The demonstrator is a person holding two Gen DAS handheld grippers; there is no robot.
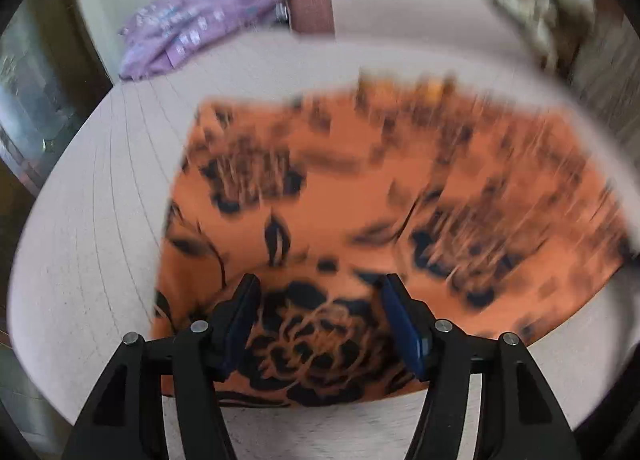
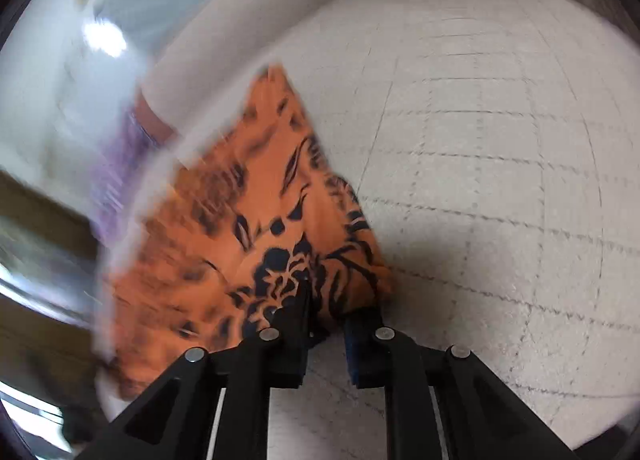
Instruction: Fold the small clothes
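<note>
Two claws are at work over one garment. Left gripper point(image 1: 318, 288) hangs with its fingers spread wide, nothing between them, just above the near edge of the orange floral cloth point(image 1: 360, 196), which lies flat on the pale quilted cushion point(image 1: 100, 220). Right gripper point(image 2: 324, 300) looks pinched on a bunched corner of that cloth, lifting it. To fold cleanly, I'd say the right should carry its corner low and level while the left pins the flat edge. Purple clothes point(image 1: 192, 32) sit well apart.
</note>
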